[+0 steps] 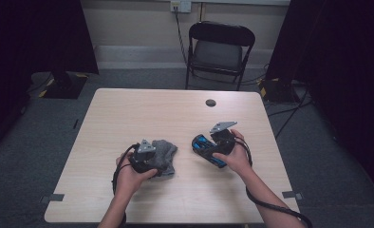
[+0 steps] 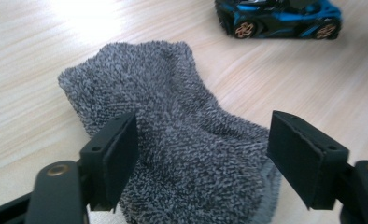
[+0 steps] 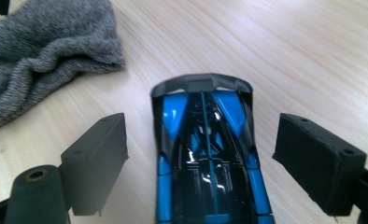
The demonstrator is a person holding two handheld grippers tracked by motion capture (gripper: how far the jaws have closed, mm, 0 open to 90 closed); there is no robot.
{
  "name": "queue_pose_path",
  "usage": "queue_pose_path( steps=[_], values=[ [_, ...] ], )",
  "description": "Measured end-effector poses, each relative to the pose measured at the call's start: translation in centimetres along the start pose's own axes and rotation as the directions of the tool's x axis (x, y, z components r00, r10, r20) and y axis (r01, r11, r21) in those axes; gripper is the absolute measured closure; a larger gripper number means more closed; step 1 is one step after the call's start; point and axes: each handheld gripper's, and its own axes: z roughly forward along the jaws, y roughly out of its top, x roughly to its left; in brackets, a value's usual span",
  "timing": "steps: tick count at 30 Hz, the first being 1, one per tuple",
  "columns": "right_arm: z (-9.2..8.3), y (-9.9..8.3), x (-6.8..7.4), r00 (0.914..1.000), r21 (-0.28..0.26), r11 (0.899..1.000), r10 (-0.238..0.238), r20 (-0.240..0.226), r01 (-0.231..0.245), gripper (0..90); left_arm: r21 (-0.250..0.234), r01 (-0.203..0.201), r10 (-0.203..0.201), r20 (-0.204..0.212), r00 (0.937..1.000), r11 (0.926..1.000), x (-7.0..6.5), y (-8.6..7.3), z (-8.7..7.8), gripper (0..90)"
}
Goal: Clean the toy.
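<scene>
A person is holding two grippers over a wooden table (image 1: pixel 128 114). The left gripper (image 2: pixel 201 154) is hovering with fingers apart, straddling a soft, limp grey cloth (image 2: pixel 173 116) near the table's front edge. The right gripper (image 3: pixel 201 158), fingers open, is straddling a blue toy car (image 3: pixel 205 154) beside it. The car looks light, rigid and glossy; gripping its sides seems best.

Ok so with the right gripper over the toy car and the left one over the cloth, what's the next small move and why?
Probably close the right gripper on the blue toy car. Its jaws stand open either side of the car's body with gaps showing, so nothing is held yet. The left gripper is likewise open over the grey cloth, which lies on the table apart from the car.
</scene>
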Motion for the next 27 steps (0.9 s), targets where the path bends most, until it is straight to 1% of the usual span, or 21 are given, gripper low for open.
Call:
queue_pose_path(
  steps=[2, 4, 5, 7, 8, 9, 11, 12, 13, 14, 15, 16, 17, 20, 21, 22, 23, 24, 25, 26, 27],
  values=[
    [0.4, -0.1, -0.1, 1.0000, 0.003, 1.000, 0.005, -0.001, -0.005, 15.9, 0.022, -0.004, 0.005, -0.022, 0.9997, 0.9997, 0.2, -0.4, 0.4, 31.1],
    [0.9, -0.1, -0.1, 1.0000, 0.018, 1.000, -0.004, -0.001, 0.004, 15.7, 0.007, 0.001, -0.001, -0.022, 0.9998, 1.0000, 0.5, -0.8, 0.7, 32.6],
    [1.1, -0.2, -0.2, 1.0000, 0.021, 1.000, -0.007, 0.004, 0.007, 15.7, 0.012, 0.001, 0.000, -0.013, 0.9999, 0.9999, 0.6, -0.9, 0.7, 34.8],
    [1.6, -0.3, -0.4, 1.0000, 0.025, 1.000, 0.004, 0.001, -0.004, 15.7, 0.007, 0.000, 0.000, -0.014, 0.9999, 1.0000, 0.7, -1.0, 0.8, 38.9],
    [1.9, -0.3, -0.6, 1.0000, 0.023, 1.000, 0.007, -0.003, -0.007, 15.7, 0.006, -0.007, 0.007, -0.005, 1.0000, 1.0000, 1.1, -1.0, 0.8, 41.5],
    [2.1, -0.4, -0.7, 1.0000, 0.032, 0.999, 0.006, -0.002, -0.006, 15.7, 0.016, -0.026, 0.026, 0.010, 0.9996, 0.9995, 1.5, -1.0, 0.7, 46.4],
    [2.6, -0.5, -0.8, 0.9999, 0.042, 0.999, 0.007, -0.010, -0.006, 15.7, 0.018, -0.058, 0.058, 0.026, 0.9980, 0.9982, 2.1, -0.9, 0.7, 53.9],
    [2.8, -0.5, -0.8, 0.9999, 0.043, 0.999, 0.007, -0.011, -0.006, 15.7, 0.018, -0.049, 0.048, 0.044, 0.9979, 0.9986, 2.3, -0.8, 0.8, 56.1],
    [3.0, -0.4, -0.8, 0.9999, 0.048, 0.999, 0.007, -0.014, -0.006, 15.7, 0.015, -0.074, 0.074, 0.044, 0.9963, 0.9971, 2.8, -0.6, 0.8, 57.4],
    [3.2, -0.4, -0.8, 0.9999, 0.050, 0.999, 0.004, -0.013, -0.003, 15.7, 0.020, -0.072, 0.070, 0.059, 0.9958, 0.9972, 2.9, -0.6, 0.9, 59.0],
    [3.4, -0.5, -0.8, 0.9999, 0.049, 0.999, -0.003, -0.016, 0.004, 15.7, 0.017, -0.093, 0.092, 0.052, 0.9944, 0.9955, 3.2, -0.3, 1.0, 59.5],
    [3.7, -0.5, -0.7, 0.9998, 0.059, 0.998, -0.008, -0.017, 0.009, 15.8, 0.022, -0.091, 0.090, 0.065, 0.9938, 0.9956, 3.3, -0.2, 1.1, 60.3],
    [3.8, -0.5, -0.7, 0.9998, 0.068, 0.998, -0.009, -0.016, 0.010, 15.9, 0.017, -0.075, 0.073, 0.070, 0.9948, 0.9971, 3.3, -0.1, 1.2, 60.6],
    [4.3, -0.6, -0.5, 0.9994, 0.079, 0.996, -0.029, -0.017, 0.031, 16.6, 0.024, -0.106, 0.104, 0.057, 0.9929, 0.9941, 3.4, 0.1, 1.1, 60.8],
    [4.4, -0.6, -0.4, 0.9995, 0.077, 0.997, -0.029, -0.015, 0.030, 15.5, 0.029, -0.116, 0.114, 0.053, 0.9920, 0.9928, 3.4, 0.1, 1.0, 61.1],
    [4.5, -0.7, -0.4, 0.9995, 0.068, 0.997, -0.025, -0.018, 0.026, 14.9, 0.015, -0.084, 0.083, 0.060, 0.9948, 0.9964, 3.1, -0.1, 1.0, 61.9],
    [4.6, -0.8, -0.4, 0.9996, 0.057, 0.998, -0.021, -0.019, 0.022, 14.8, 0.021, -0.107, 0.105, 0.053, 0.9930, 0.9941, 3.3, 0.0, 0.8, 63.4],
    [4.6, -0.9, -0.3, 0.9998, 0.048, 0.999, -0.013, -0.015, 0.014, 14.9, 0.014, -0.104, 0.103, 0.039, 0.9939, 0.9945, 3.2, -0.1, 0.7, 63.8],
    [4.6, -1.0, -0.3, 0.9999, 0.043, 0.999, -0.010, -0.011, 0.011, 14.7, 0.015, -0.101, 0.100, 0.037, 0.9943, 0.9948, 3.1, -0.1, 0.6, 64.5],
    [4.6, -1.0, -0.3, 0.9998, 0.038, 0.999, -0.016, -0.011, 0.017, 14.6, 0.020, -0.079, 0.078, 0.046, 0.9959, 0.9967, 2.9, -0.2, 0.5, 64.5],
    [4.6, -1.1, -0.3, 0.9999, 0.033, 0.999, -0.013, -0.012, 0.013, 14.8, 0.009, -0.072, 0.072, 0.019, 0.9972, 0.9974, 2.8, -0.2, 0.3, 62.5]
  ],
)
